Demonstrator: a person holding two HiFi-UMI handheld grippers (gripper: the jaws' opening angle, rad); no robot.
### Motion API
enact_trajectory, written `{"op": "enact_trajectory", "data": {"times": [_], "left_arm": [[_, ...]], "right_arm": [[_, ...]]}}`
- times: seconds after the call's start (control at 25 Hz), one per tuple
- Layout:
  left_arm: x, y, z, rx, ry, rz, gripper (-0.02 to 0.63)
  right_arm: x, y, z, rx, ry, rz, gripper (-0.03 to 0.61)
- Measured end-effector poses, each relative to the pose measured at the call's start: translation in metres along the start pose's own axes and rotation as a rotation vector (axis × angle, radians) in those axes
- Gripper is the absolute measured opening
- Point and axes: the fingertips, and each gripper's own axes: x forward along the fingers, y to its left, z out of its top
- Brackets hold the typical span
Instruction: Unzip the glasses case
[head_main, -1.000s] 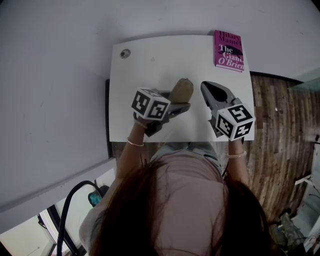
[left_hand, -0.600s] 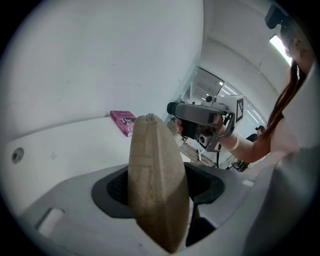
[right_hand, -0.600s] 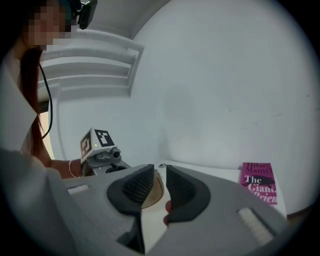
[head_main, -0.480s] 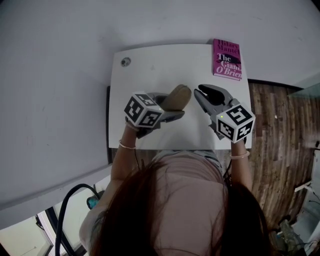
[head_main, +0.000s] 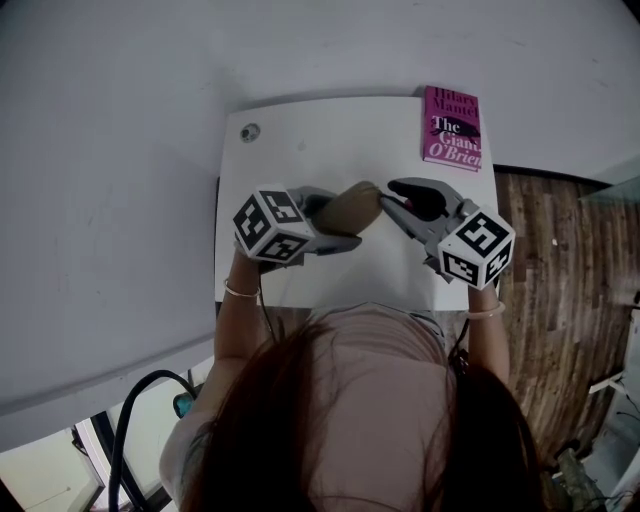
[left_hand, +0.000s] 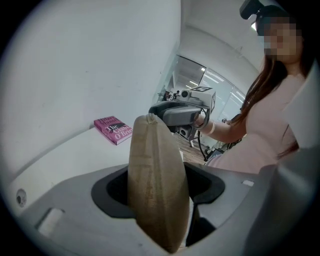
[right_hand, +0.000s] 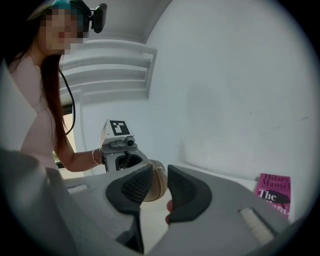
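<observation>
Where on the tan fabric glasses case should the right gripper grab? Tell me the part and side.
Probably the free rounded end of the tan fabric glasses case, approached from the right: the left gripper clamps the other end. The right gripper, jaws just opening with nothing between them, faces that end.

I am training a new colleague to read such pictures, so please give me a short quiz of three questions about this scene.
1. True or false: the case lies on top of the book.
2. What does the left hand-held gripper hold? A book; B case; C nothing.
3. What colour is the book's cover?
Key: 1 false; 2 B; 3 pink.
</observation>
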Motion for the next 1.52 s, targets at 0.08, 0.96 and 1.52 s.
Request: {"op": "enact_trajectory", "data": {"times": [0.08, 0.96, 1.52], "left_arm": [[0.002, -0.002, 0.004, 0.028, 0.0, -0.018, 0.298], [0.008, -0.017, 0.015, 0.205, 0.045, -0.136, 0.295], [0.005, -0.008, 0.011, 0.181, 0.081, -0.109, 0.295]], "right_arm": [[-0.002, -0.001, 0.001, -0.008, 0.006, 0.028, 0.104], [-0.023, 0.012, 0.004, 0.094, 0.04, 0.388, 0.115], [-0.017, 0.005, 0.002, 0.051, 0.033, 0.349, 0.032]]}}
